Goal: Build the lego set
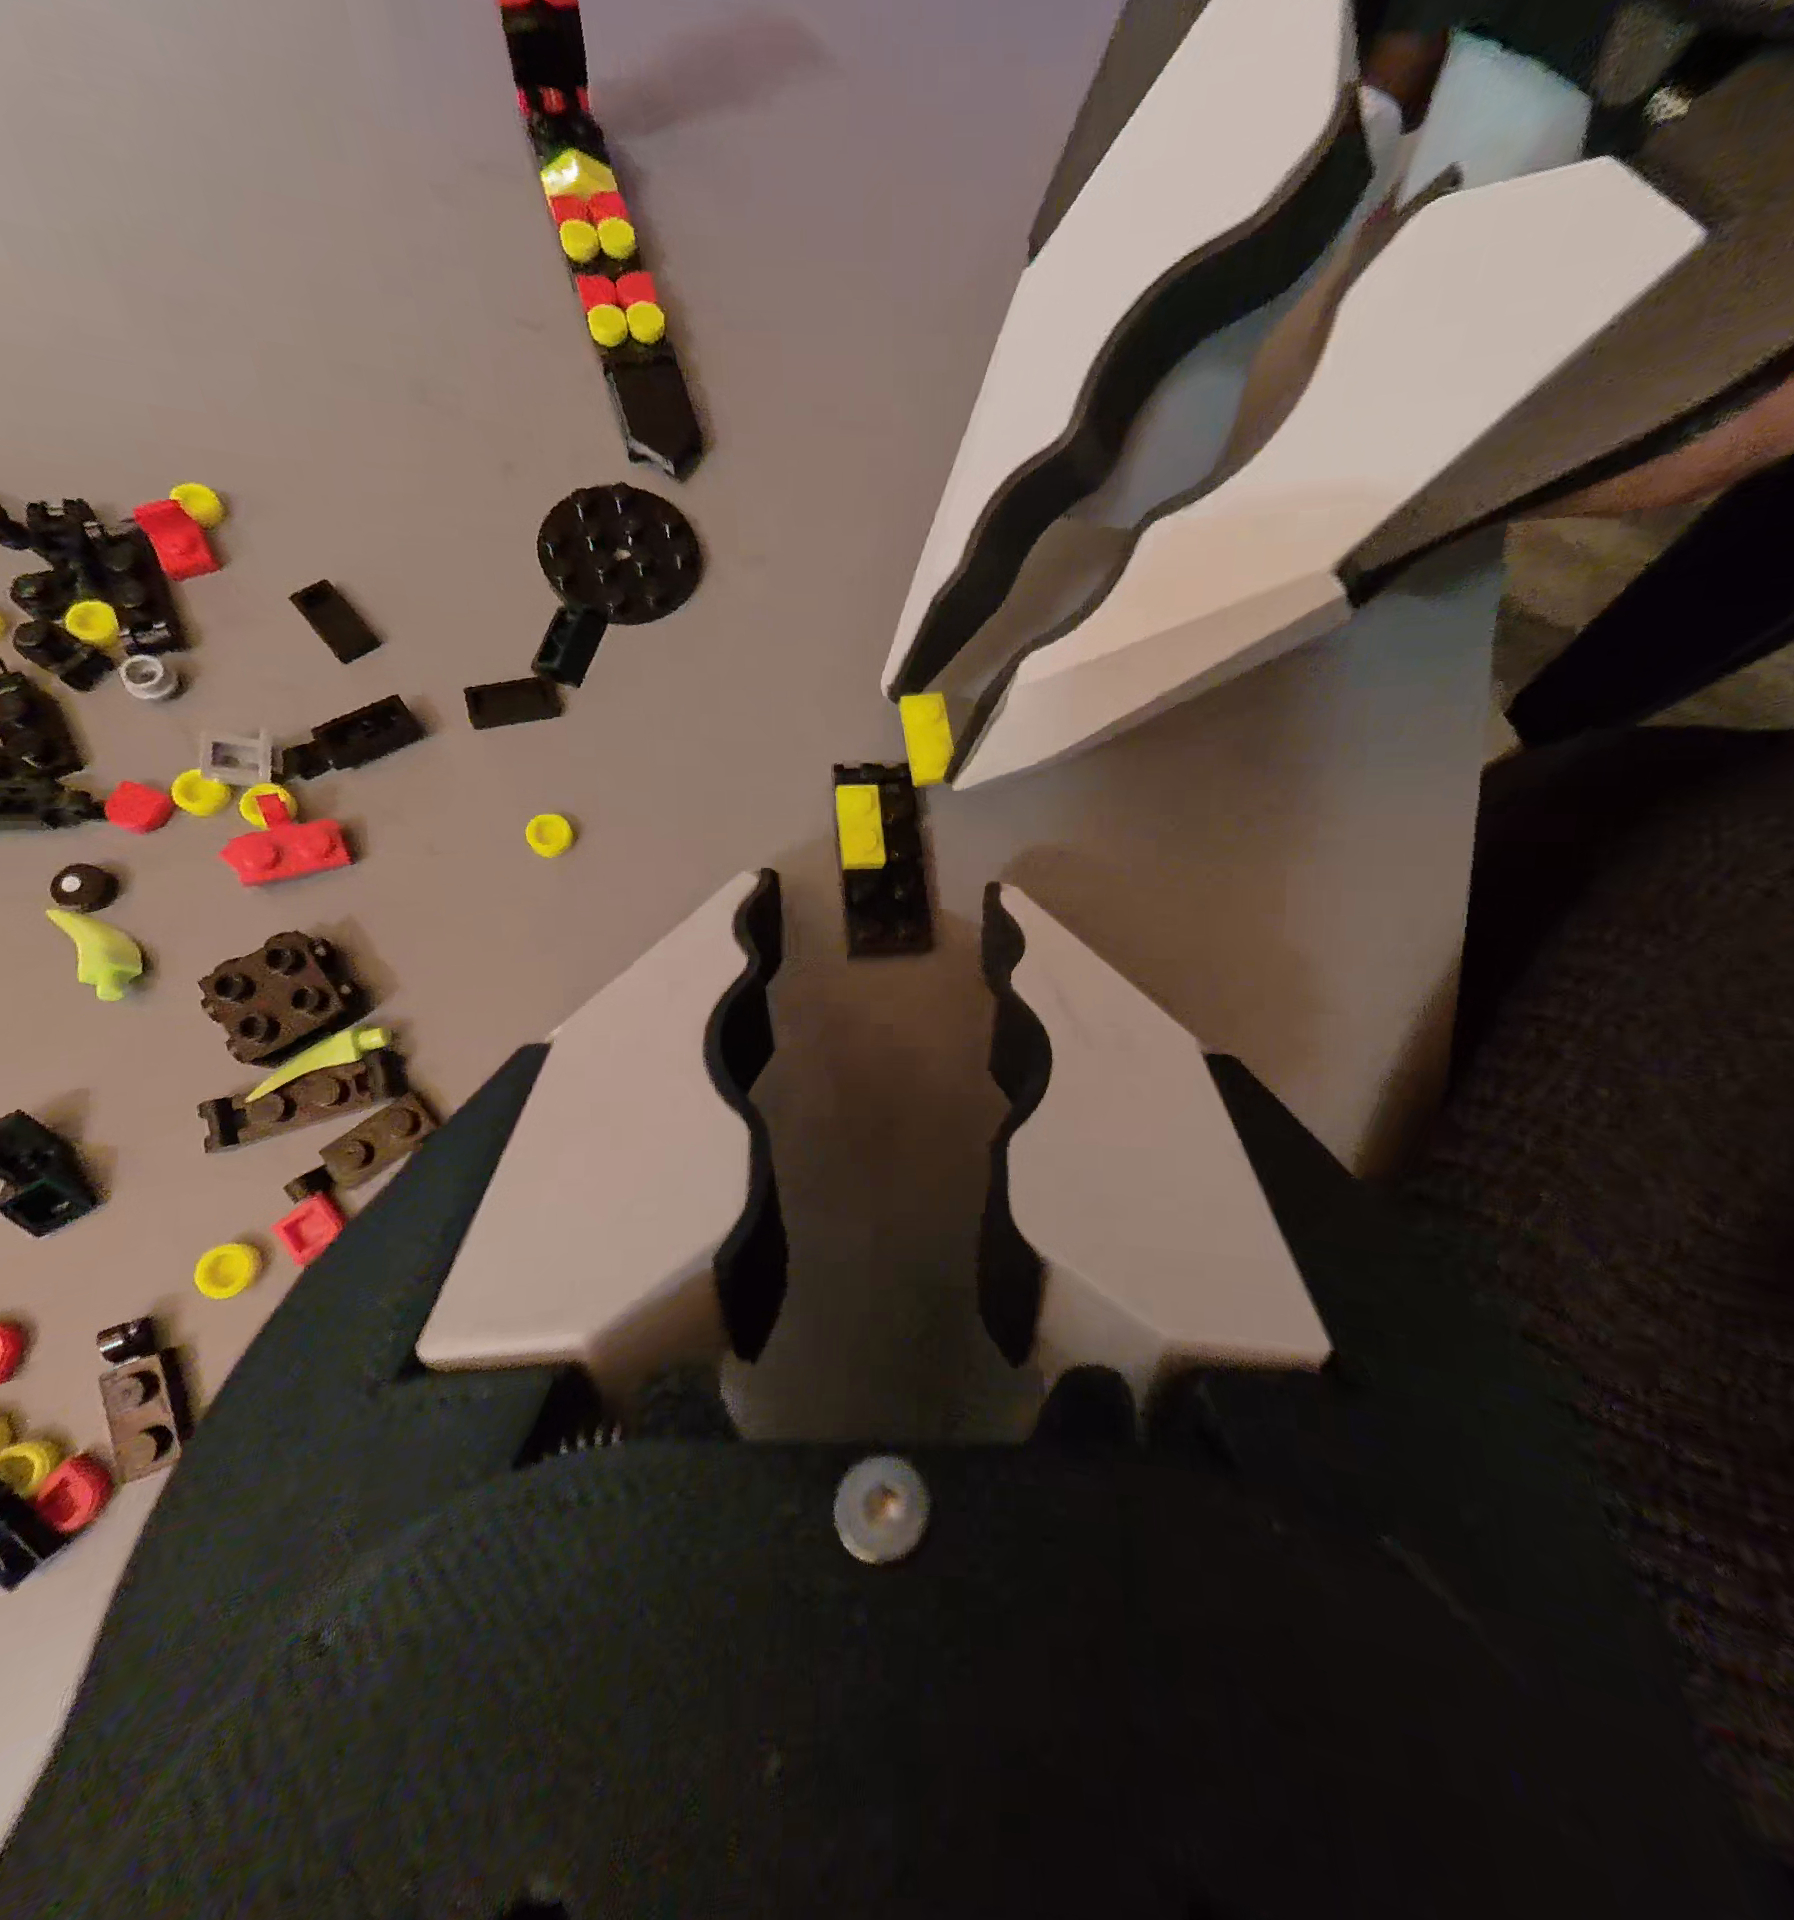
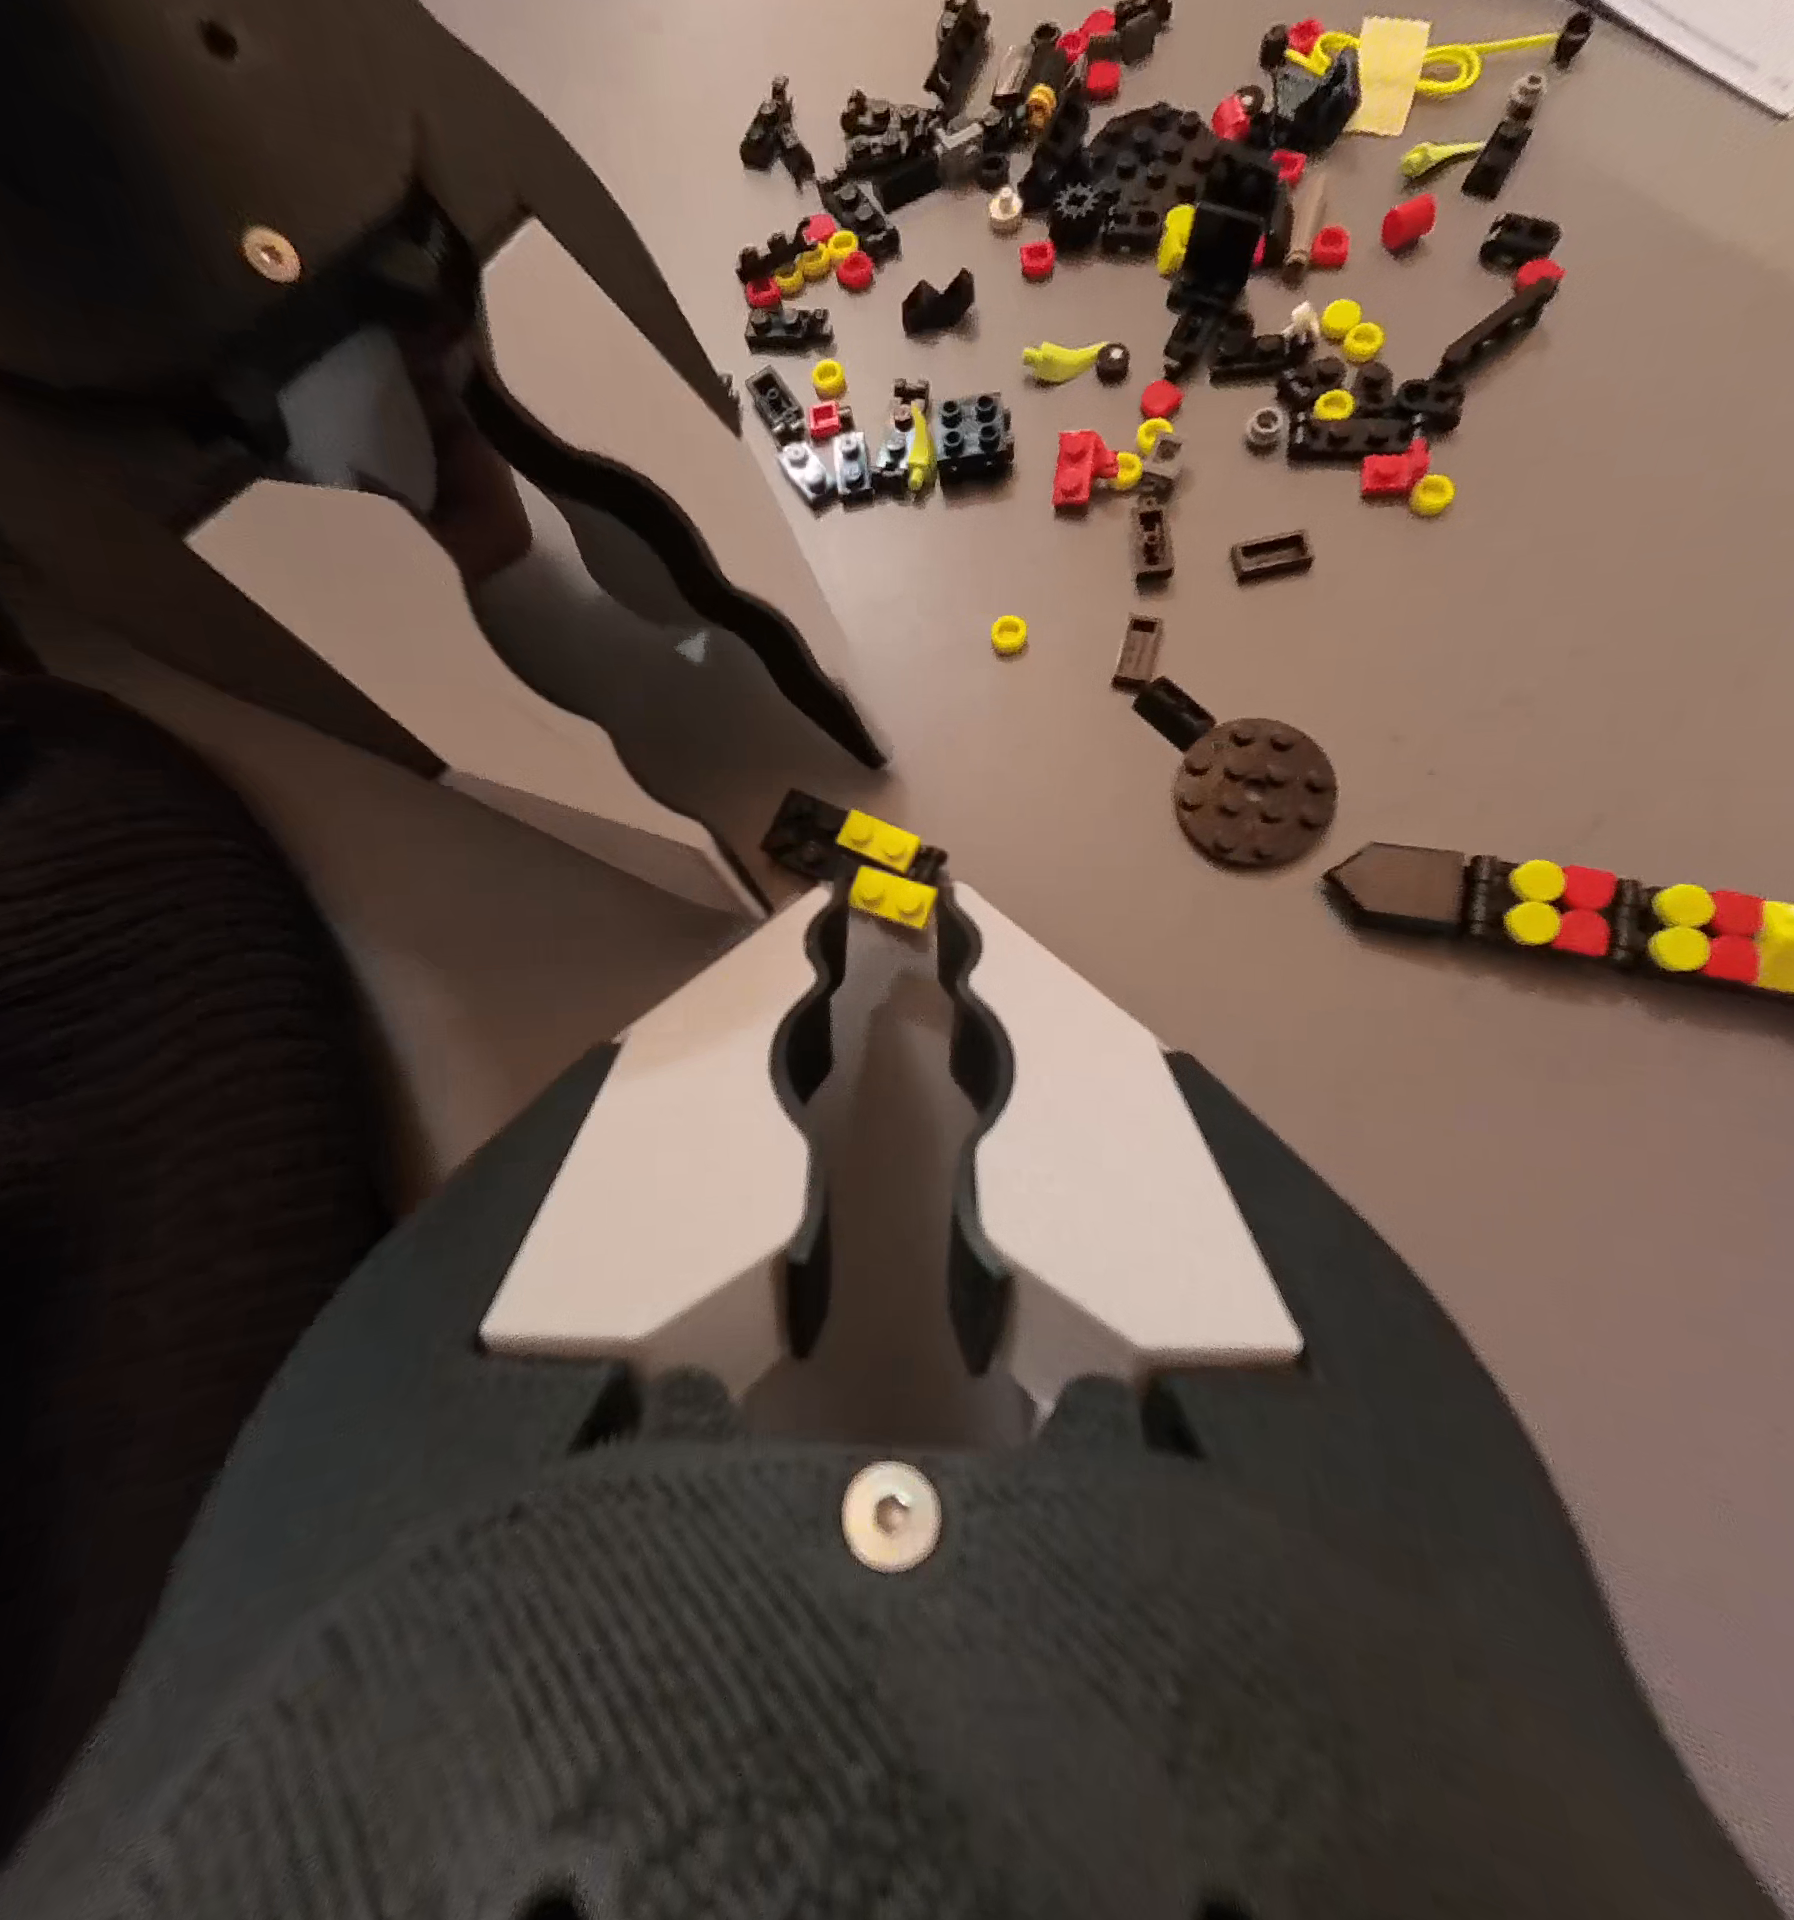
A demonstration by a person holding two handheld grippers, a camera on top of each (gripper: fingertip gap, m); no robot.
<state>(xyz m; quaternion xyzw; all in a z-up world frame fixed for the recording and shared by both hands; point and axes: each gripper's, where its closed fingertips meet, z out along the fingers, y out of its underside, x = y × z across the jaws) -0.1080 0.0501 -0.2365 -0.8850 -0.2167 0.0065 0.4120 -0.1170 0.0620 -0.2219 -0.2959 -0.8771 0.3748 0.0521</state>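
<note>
Two grippers, both mine. My right gripper (image 2: 891, 900) pinches one yellow plate (image 2: 893, 898) at the fingertips, jaws closed down on its ends; the plate is two studs long. My left gripper (image 1: 880, 902) has its jaws spread, nothing between them; the black plate (image 1: 885, 868) lies on the table (image 1: 373, 208) just ahead of its tips. One black plate, long and narrow, with one second yellow plate (image 1: 861, 826) already seated on one half of it, beside bare studs. The held yellow plate sits just beside that seated one, above the black plate's far end; whether it touches the black plate I cannot tell. All of this is near the table edge closest to me. Farther in: one round black plate (image 2: 1254, 792), studded, flat on the table. Beside it one long black strip (image 2: 1589, 925) with a pointed end, carrying four yellow round studs in two pairs, each pair backed by red pieces, plus one yellow block. One lone yellow round stud (image 2: 1008, 634) sits apart between the black plate and the loose pile. The pile (image 2: 1132, 270) toward the far side is black, red, yellow and lime parts, too many and too overlapped to count.
</note>
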